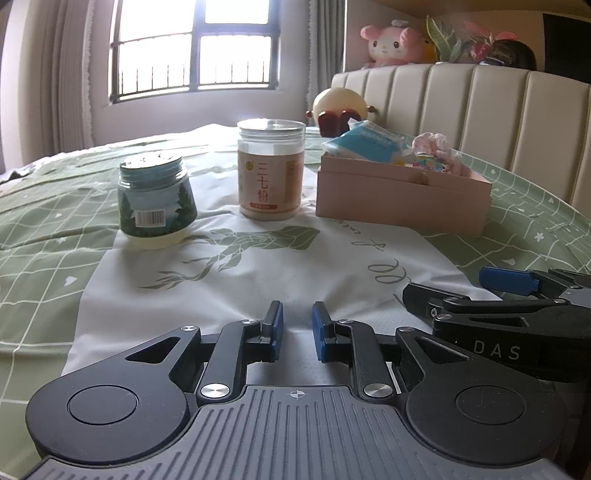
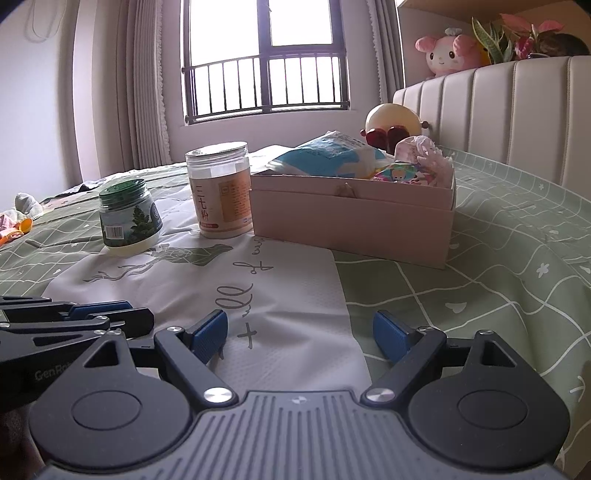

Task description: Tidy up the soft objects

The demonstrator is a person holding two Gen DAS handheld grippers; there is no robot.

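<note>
Two handheld claws rest low over a bed [image 1: 44, 229] covered with a green grid-patterned sheet and a white printed panel.

The left claw [image 1: 297, 332] sits near the camera with its blue-padded fingers [image 1: 277, 325] a narrow gap apart, holding nothing. The right claw [image 2: 300, 336] lies just beside it on the right, its blue pads spread wide apart, also empty. In the left wrist view the right claw shows at the right edge, pointing left across the white panel.

Farther away on the white panel stand two jars. On the left is a short jar with a dark green lid [image 1: 156, 199] and a forest label. To its right stands a taller clear jar with an orange label [image 1: 271, 170], holding pale powder.

Right of the jars sits an open pink box [image 1: 402, 201]. Inside it lie the soft things: a blue and white soft pack [image 2: 328, 155] on the left side, and a pink frilly bundle [image 2: 424, 157] with a colourful cartoon print on the right side.

Beyond the box, a round cream plush toy [image 2: 391, 118] lies by the padded headboard [image 1: 480, 99]. A pink plush [image 2: 445, 51] sits on top of the headboard, near potted plants [image 2: 517, 33]. A barred window [image 2: 266, 59] glows at the far wall.
</note>
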